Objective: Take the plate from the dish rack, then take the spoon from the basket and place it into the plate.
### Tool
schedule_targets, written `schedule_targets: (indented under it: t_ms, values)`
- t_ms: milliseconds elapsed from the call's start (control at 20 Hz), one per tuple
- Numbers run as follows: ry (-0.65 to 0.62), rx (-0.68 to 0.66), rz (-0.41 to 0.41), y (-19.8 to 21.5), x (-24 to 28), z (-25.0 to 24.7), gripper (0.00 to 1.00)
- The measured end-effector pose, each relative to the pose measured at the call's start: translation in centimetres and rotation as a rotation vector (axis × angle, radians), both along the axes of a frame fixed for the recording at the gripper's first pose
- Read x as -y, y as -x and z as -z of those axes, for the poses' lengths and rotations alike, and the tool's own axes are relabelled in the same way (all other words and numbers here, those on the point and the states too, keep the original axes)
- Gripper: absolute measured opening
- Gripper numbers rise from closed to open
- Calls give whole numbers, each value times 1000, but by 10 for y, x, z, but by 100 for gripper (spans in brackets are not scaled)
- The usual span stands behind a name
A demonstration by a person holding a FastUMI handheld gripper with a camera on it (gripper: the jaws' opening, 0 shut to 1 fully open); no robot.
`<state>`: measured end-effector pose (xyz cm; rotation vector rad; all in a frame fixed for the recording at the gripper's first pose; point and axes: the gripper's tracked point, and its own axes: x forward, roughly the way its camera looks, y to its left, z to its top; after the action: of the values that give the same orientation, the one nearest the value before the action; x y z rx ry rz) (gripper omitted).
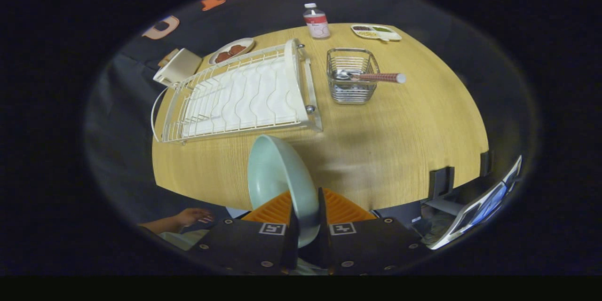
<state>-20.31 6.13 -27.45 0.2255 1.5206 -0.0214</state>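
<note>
1 fisheye view rides on the claw (305, 216), high above the bench (400, 150), facing down and forward across it

smooth glossy plate (277, 174); wire metal basket (352, 75); matt wood-grain table (400, 141); coated-wire dish rack (235, 94)

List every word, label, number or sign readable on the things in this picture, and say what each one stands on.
No text here can be read.
Bottle: its label carries print, too small and blurred to read.
Gripper, shut on the pale green plate: two square black-and-white marker patterns, one on each finger mount; they are coded signs, not words.
Dish rack, wire basket and spoon: no writing visible.
</note>
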Motion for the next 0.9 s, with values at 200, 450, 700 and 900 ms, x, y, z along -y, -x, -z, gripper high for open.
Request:
schedule_targets:
  t_ms: [200, 450, 700, 900]
  values:
    - [-33, 12, -7, 2, -10, 19, 19]
    - [-127, 33, 64, -7, -20, 34, 20]
    - [-47, 76, 53, -14, 0, 53, 25]
    - [-45, 116, 95, -27, 12, 56, 27]
